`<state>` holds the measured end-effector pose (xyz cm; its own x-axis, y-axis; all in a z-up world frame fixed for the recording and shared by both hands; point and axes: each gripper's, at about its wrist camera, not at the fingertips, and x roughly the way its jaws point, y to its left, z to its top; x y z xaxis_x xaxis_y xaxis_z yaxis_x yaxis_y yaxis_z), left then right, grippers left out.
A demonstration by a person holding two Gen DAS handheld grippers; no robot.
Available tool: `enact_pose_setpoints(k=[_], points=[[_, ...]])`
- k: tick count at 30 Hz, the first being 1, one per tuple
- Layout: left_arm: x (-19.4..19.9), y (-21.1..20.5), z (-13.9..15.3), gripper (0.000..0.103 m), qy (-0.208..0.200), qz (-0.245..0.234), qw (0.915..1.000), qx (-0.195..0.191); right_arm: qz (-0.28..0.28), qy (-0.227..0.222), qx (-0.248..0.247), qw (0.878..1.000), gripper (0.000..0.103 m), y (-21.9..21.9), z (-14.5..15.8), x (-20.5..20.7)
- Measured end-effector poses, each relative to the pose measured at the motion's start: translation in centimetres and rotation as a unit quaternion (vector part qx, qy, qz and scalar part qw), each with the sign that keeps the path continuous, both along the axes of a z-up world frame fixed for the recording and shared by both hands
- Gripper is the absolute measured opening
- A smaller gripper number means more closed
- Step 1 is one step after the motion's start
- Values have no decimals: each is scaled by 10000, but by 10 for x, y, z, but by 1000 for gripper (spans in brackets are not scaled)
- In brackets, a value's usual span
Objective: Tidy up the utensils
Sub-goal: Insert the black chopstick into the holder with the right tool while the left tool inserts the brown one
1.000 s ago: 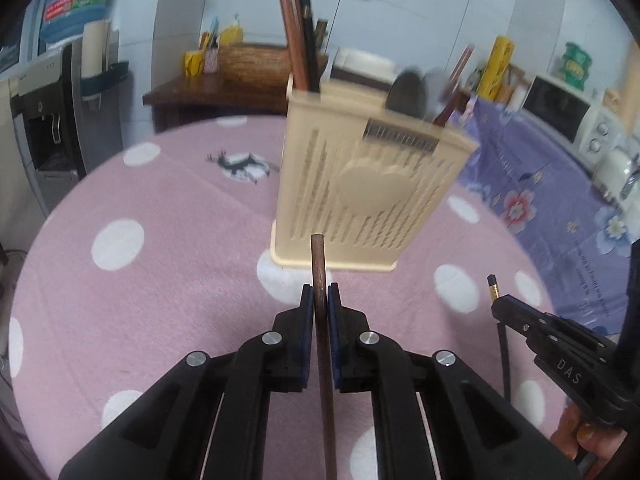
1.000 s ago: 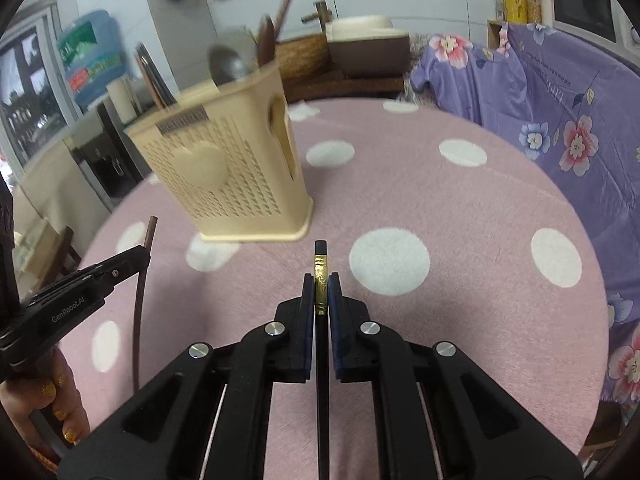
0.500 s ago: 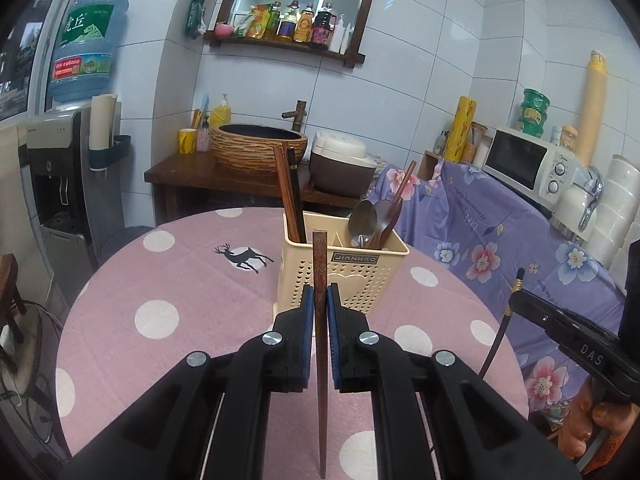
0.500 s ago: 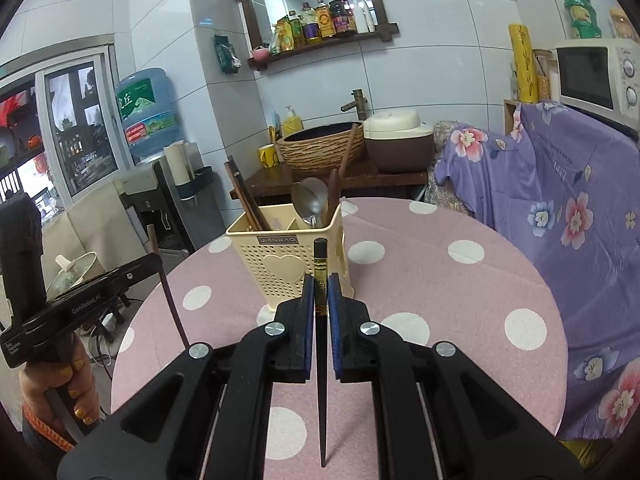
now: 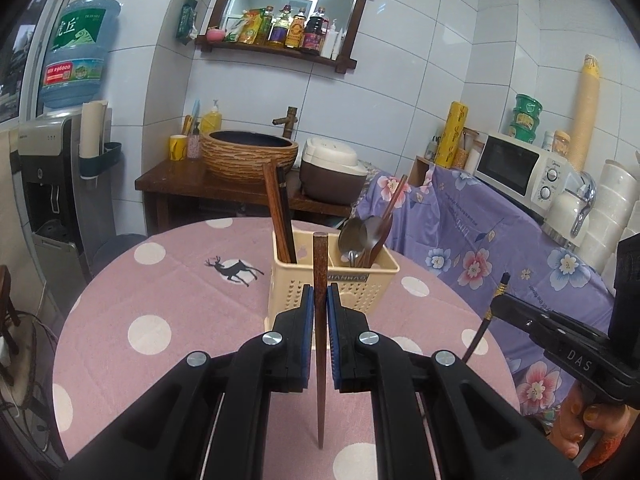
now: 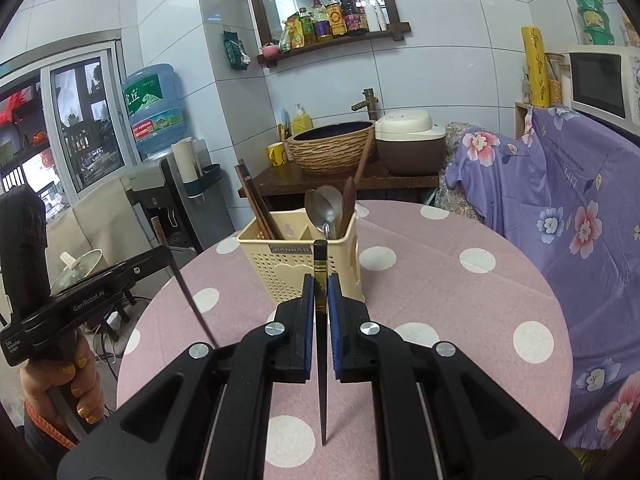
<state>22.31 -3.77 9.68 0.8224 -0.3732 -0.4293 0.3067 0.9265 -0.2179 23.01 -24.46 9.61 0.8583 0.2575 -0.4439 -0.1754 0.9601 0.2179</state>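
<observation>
A cream slotted utensil holder point(image 5: 362, 280) point(image 6: 264, 266) stands on the pink dotted round table point(image 5: 168, 304). Its left compartment holds chopsticks point(image 5: 278, 216), its right one spoons point(image 5: 360, 236). My left gripper point(image 5: 319, 300) is shut on a brown wooden chopstick point(image 5: 319, 360), held upright above the table, in front of the holder. My right gripper point(image 6: 320, 296) is shut on a black chopstick with a gold band point(image 6: 321, 360), also upright. Each gripper shows in the other's view: the right one point(image 5: 496, 306), the left one point(image 6: 162, 258).
Behind the table are a wooden counter with a woven basin point(image 5: 248, 156) and a rice cooker point(image 5: 332, 172). A purple flowered cloth point(image 5: 480, 232) covers furniture on the right, with a microwave point(image 5: 520, 168). A water dispenser point(image 5: 48, 184) stands at the left.
Both grippers have risen and pulled back from the holder, each still gripping its chopstick. The holder now looks smaller and farther, and its top is in view.
</observation>
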Motion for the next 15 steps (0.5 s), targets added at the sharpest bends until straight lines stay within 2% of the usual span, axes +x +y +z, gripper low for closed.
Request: enact_pose_setpoints(k=[4,10,13,15], points=[[11,-1,25,8,-127,-100,9998,-115,95,-155,-59,9998,8,6,26,14],[44,-2,98,8,-382,-193,9980,-473,-33,-627,22,9980,8,7,112,51],[56,-7,136,8,-724,24,9967,-374,-223,-983,-85,9949,8,10,154,67],[65,-11,151,8,-881,221,9955,-270,-313,-1060,-93,9938,8,13,169,78]])
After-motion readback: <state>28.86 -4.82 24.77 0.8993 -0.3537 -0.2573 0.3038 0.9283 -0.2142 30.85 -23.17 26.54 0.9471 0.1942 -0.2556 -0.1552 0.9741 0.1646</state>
